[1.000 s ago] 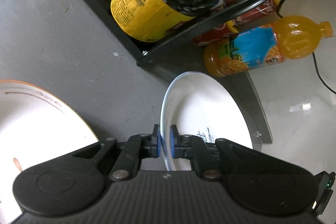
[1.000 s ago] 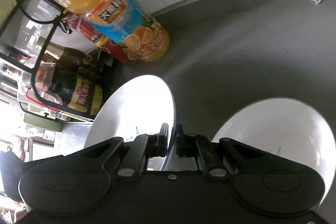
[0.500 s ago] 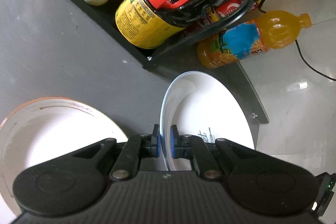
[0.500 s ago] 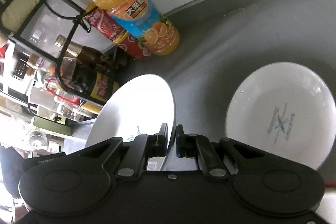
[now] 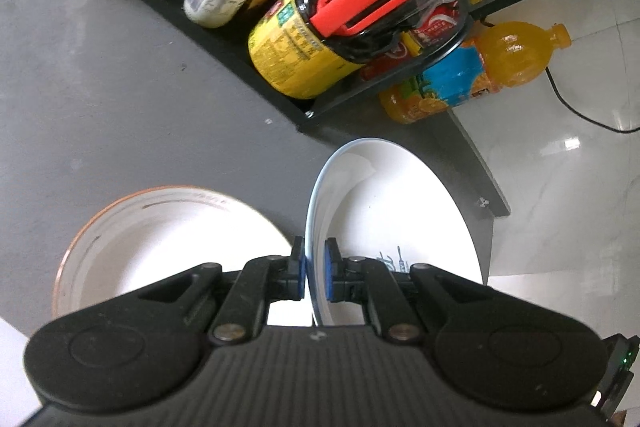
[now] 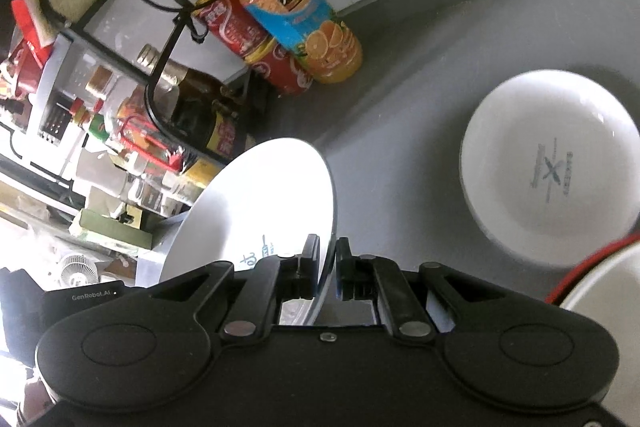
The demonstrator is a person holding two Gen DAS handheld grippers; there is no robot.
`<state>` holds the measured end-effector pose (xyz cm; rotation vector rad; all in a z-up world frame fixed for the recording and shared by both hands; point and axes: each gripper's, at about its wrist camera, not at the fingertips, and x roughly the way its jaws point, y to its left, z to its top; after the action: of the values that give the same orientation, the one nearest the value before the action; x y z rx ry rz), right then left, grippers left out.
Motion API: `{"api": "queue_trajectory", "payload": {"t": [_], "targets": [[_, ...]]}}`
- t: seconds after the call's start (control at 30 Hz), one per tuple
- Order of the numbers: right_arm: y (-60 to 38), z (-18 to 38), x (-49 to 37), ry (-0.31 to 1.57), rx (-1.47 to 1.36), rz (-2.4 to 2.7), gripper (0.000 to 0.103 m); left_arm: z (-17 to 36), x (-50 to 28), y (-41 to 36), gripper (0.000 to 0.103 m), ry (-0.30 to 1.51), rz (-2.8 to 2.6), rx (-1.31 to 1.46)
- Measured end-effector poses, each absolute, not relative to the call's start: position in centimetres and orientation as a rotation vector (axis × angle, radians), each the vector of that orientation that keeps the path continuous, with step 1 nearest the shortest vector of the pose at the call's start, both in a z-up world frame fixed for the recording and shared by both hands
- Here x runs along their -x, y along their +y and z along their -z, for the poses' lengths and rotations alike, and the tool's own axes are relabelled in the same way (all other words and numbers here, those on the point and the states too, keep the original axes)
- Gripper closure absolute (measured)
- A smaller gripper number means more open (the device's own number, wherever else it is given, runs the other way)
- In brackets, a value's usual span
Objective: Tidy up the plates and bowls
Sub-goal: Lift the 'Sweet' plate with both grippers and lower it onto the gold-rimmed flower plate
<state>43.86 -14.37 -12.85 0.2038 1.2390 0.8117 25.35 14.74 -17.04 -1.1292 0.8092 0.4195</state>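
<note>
Left wrist view: the left claw [image 5: 314,273] is clenched on the near rim of a white plate [image 5: 400,223], whose edge runs up between the two blue pads [image 5: 330,277] while its face turns to the right of them. The plate is held tilted on edge, clear of the grey worktop [image 5: 120,107], with the orange juice bottle [image 5: 480,75] beyond its far rim and the black rack of bottles [image 5: 320,39] beyond and to the left. Just left of the held plate an orange-rimmed plate [image 5: 168,239] lies flat on the worktop, partly hidden by the claw body. The step in hand looks like a carry: a plate is lifted and wants a place to go. This orange-rimmed plate may be the stack to set it on, though that is a guess.

Right wrist view: the right claw [image 6: 328,269] grips the near rim of a white plate [image 6: 260,207] in the same way, held on edge with its face turned left. It may be the same plate seen from the other side; I cannot tell. Beyond it stand the orange juice bottle [image 6: 288,7] and a red bottle [image 6: 256,47]. Well to the right of the held plate a white bowl [image 6: 548,163] rests upright on the worktop, and a red-rimmed dish [image 6: 604,279] shows at the frame's edge below it. The next move calls for levelling the plate and lowering it squarely onto its like before letting go.
</note>
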Motion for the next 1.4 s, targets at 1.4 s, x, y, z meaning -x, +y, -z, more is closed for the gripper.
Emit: {"api": "queue_trajectory", "payload": {"t": [1.4], "targets": [[-12.7,16.3,-33.0,1.301,-0.039,-0.768,0.094,22.6,-15.9,17.4,0.096,0.945,-0.441,1.113]]}}
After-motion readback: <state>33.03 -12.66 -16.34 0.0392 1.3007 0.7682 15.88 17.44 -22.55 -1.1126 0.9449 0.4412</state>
